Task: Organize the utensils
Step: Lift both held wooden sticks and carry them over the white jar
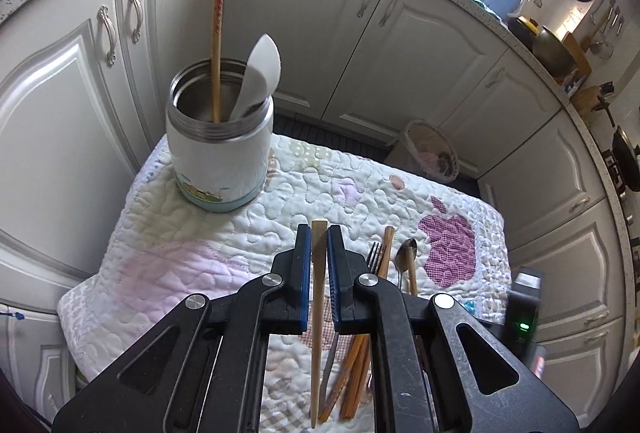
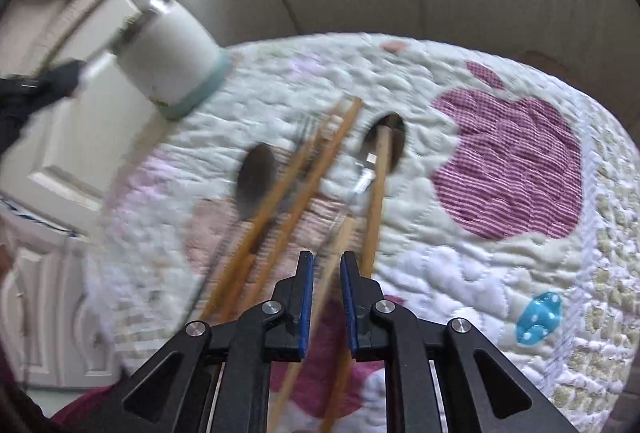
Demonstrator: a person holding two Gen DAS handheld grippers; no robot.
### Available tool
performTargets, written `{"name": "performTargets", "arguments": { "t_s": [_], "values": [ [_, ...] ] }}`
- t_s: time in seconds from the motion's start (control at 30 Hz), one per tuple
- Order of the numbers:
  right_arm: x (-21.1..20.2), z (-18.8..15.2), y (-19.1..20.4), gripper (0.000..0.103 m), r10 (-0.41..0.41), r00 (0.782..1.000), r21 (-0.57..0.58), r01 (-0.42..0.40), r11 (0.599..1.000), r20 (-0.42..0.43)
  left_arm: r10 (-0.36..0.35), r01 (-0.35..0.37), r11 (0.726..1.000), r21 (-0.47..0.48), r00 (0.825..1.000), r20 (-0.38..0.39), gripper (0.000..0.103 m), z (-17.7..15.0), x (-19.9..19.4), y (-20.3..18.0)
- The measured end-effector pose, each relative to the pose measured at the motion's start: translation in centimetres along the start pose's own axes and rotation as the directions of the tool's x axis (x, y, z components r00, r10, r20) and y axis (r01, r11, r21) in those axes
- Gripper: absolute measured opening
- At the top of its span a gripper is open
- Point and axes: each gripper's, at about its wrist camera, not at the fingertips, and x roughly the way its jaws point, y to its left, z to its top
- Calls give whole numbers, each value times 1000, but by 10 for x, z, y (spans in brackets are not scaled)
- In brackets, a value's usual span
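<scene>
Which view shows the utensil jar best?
Left wrist. The white jar stands upright and sharp there, its steel mouth open to the camera, a chopstick and a white spoon standing inside. The right wrist view shows only its blurred outer wall, tilted at the upper left; the contents can't be made out.

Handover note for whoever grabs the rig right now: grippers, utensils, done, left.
Left gripper: jaws shut on a wooden chopstick, lifted off the quilt.
Right gripper: low over the pile, a chopstick between its jaws; picture blurred, grip unclear.
Container: upright on the quilt, holds one long chopstick and a white spoon.
Left: fork, metal spoon and remaining chopsticks lying on the quilt.
</scene>
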Motion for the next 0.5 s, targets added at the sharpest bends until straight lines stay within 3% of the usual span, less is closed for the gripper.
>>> {"name": "performTargets", "arguments": {
  "t_s": [0.3, 0.5],
  "values": [
    [5, 11, -2, 10, 9, 1000, -8, -9, 1000, -1, -3, 3, 1000, -12, 1000, -13, 7, -3, -1, 5],
    [-38, 1, 0, 9, 66, 995, -22, -64, 998, 73, -9, 9, 1000, 1, 1000, 4, 7, -1, -14, 4]
  ]
}}
